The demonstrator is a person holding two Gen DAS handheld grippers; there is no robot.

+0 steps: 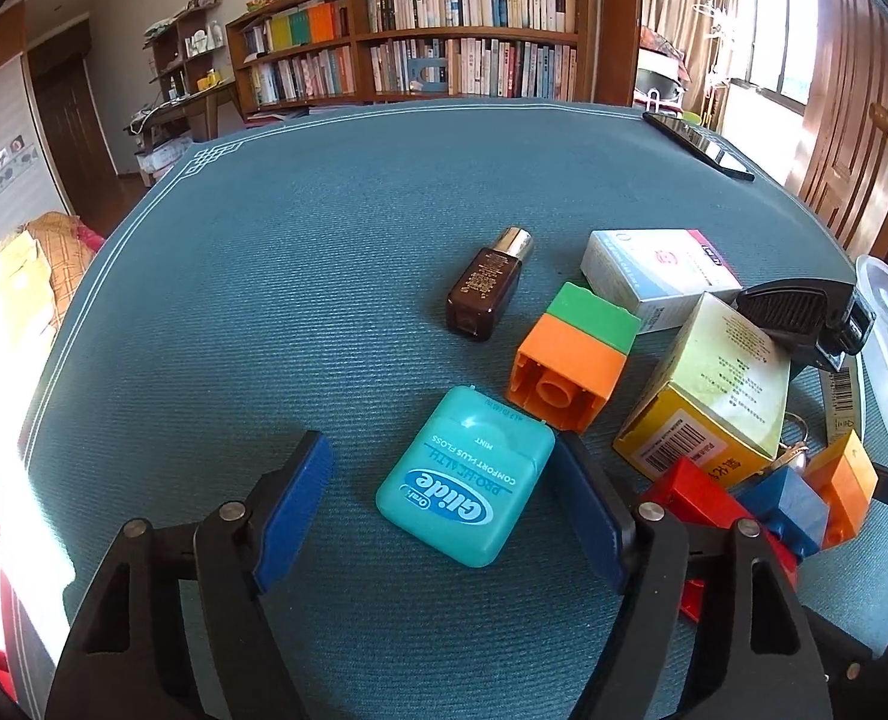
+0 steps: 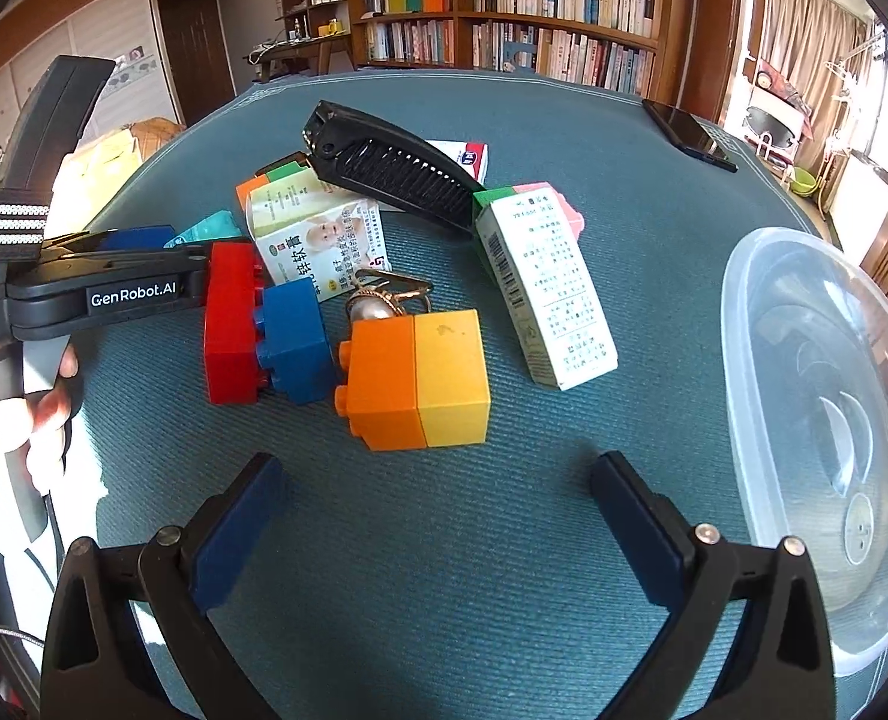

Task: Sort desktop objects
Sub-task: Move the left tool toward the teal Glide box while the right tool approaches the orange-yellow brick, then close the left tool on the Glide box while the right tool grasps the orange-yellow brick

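My left gripper point(image 1: 441, 468) is open, its blue pads either side of a teal Glide floss box point(image 1: 465, 477) lying flat on the teal mat, not touching it. Beyond lie a brown bottle point(image 1: 487, 283), an orange-green block point(image 1: 573, 354) and a yellow-green carton point(image 1: 714, 384). My right gripper point(image 2: 438, 492) is open and empty just short of an orange-yellow block point(image 2: 417, 378). A red-blue block point(image 2: 264, 324), a key ring point(image 2: 384, 297), a black hair clip point(image 2: 390, 165) and a white medicine box point(image 2: 546, 294) lie around it.
A clear plastic container point(image 2: 828, 420) stands at the right edge of the mat. A black phone point(image 2: 687, 133) lies at the far right corner. Another white box point(image 1: 660, 273) lies behind the blocks. The left gripper's body point(image 2: 114, 294) shows at left in the right wrist view.
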